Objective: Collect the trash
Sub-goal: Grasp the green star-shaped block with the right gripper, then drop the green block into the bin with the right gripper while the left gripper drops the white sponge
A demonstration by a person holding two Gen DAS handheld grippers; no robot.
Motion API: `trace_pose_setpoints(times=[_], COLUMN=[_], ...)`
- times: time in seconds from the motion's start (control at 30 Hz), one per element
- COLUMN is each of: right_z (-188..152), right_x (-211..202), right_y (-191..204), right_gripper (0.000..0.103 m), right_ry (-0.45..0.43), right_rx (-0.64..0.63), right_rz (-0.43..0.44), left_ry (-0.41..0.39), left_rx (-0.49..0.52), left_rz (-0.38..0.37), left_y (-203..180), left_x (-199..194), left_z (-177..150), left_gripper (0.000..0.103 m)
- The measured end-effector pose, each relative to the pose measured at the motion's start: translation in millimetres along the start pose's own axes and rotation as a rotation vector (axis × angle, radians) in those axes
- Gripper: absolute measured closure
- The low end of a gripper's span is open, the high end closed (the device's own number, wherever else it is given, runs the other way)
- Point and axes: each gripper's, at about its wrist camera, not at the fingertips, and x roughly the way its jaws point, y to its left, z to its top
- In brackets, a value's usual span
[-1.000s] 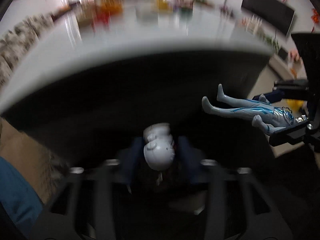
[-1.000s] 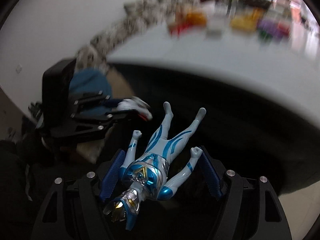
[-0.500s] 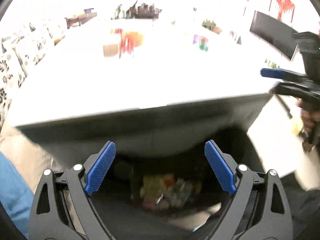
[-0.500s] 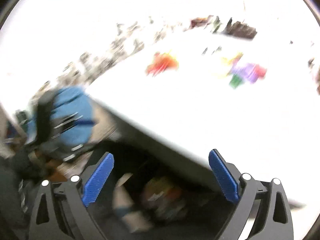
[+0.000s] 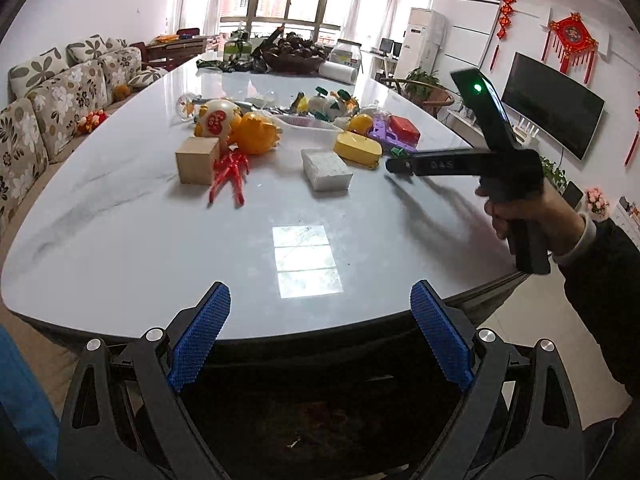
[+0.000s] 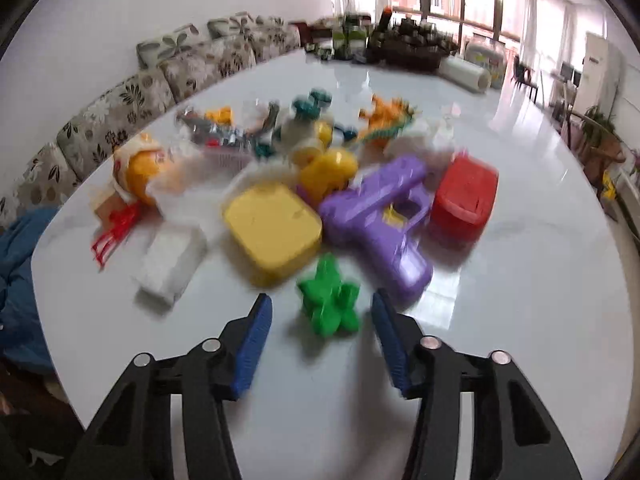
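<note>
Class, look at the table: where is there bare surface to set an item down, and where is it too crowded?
Bare: the near stretch of the table between its front edge and the white block, and the far end beyond the toys. Crowded: the middle, around the yellow box and purple water gun.

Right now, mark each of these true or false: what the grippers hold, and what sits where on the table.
1. The left gripper is empty. True.
2. The right gripper grips the purple water gun. False: its jaws are closing around the green toy, pads not yet touching.
3. The yellow box lies beside the water gun. True.
4. The wooden block sits on the white sponge. False: they lie apart on the table.
5. The red box lies beyond the water gun. True.
</note>
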Motion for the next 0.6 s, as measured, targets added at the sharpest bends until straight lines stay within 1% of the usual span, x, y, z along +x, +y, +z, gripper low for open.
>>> trace_pose_setpoints(times=[0.03, 0.07, 0.1, 0.17, 0.27, 0.33, 0.4, 0.43, 0.53, 0.6], right_z=[2, 3, 5, 2, -12, -23, -34, -43, -62, -72], right_x=[3, 0, -1, -7, -35, -59, -76, -86, -104, -110], right_y=[-8, -10, -12, -12, -10, -13, -17, -19, -29, -36], right_gripper=[0.057, 0.071, 0.074, 0.074, 0.074, 0.074, 0.074, 0.074, 0.074, 0.074], right_ry=[-0.001, -0.004, 0.01, 0.011, -0.052, -0.103, -0.137, -0.152, -0.17, -0.171], right_rx=[0.043, 0.057, 0.056, 0.082, 0.09, 0.126, 0.145, 0.153, 0.182, 0.214], right_rz=[0.034, 0.041, 0.048, 0.072, 0.092, 0.124, 0.13, 0.126, 0.119, 0.129], left_ry=[0.009, 0.012, 0.014, 0.02, 0.015, 0.017, 0.019, 0.031, 0.063, 0.088], left_rx=[0.003, 0.003, 0.0, -0.028, -0.086, -0.108, -0.121, -0.129, -0.141, -0.157], left_rz=[0.002, 0.003, 0.002, 0.01, 0.048, 0.087, 0.103, 0.12, 0.132, 0.182], left_y=[-2, -4, -5, -9, -13, -17, -22, -24, -31, -32], left_x=[5, 7, 10, 20, 36, 51, 66, 77, 100, 115], left_z=[2, 2, 4, 13, 33, 48, 59, 65, 78, 85], left_gripper=[0.014, 0.014, 0.014, 0.014, 0.014, 0.014, 0.014, 0.014, 0.014, 0.014])
